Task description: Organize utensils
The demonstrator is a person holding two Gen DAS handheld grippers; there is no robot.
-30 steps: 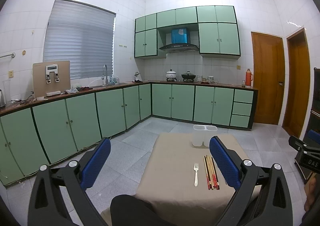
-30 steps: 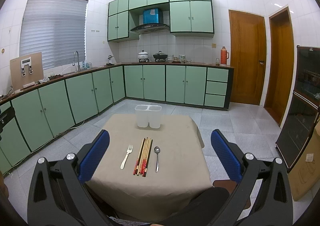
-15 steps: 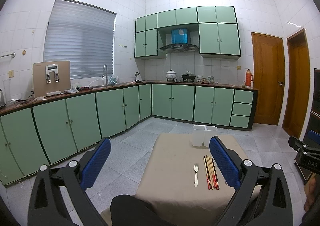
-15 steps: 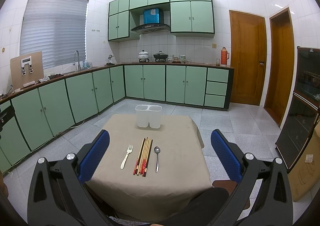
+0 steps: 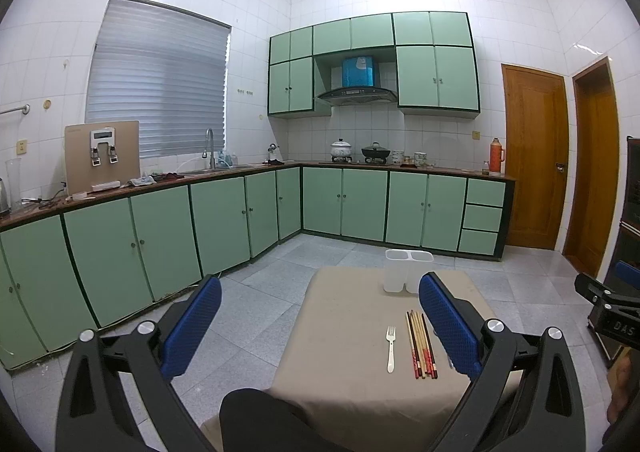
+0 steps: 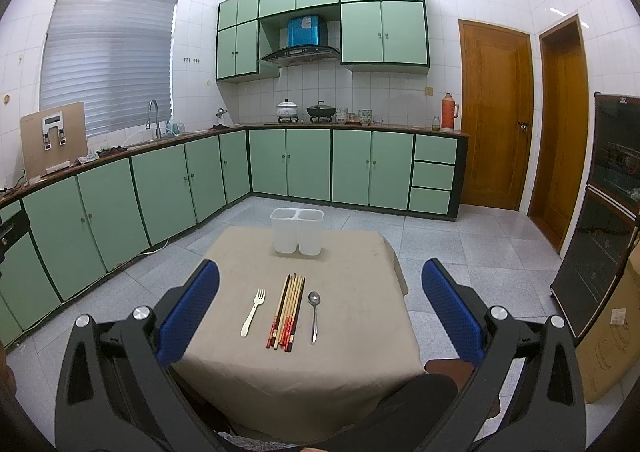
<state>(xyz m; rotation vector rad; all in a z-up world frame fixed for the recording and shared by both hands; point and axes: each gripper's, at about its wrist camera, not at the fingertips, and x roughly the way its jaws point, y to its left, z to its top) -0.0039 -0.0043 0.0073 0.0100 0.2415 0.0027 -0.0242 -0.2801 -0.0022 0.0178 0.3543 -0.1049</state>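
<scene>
Utensils laid in a row on a cloth-covered bench (image 6: 360,252).

A pale fork (image 6: 253,311), a bundle of chopsticks (image 6: 287,312) with red ends and a metal spoon (image 6: 314,315) lie side by side — a white two-compartment holder (image 6: 297,231) stands behind. Both the left tool (image 5: 320,328) and the right tool (image 6: 320,312) hover spread wide, holding nothing.

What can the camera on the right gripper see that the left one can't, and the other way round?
Only the right wrist view shows the spoon lying right of the chopsticks, plus a dark glass-fronted cabinet. Only the left wrist view shows the other gripper, the right gripper, poking in at its edge. Both show the fork, the chopsticks, the white two-part holder at the far end of the cloth-covered table, and open blue fingers holding nothing.
</scene>
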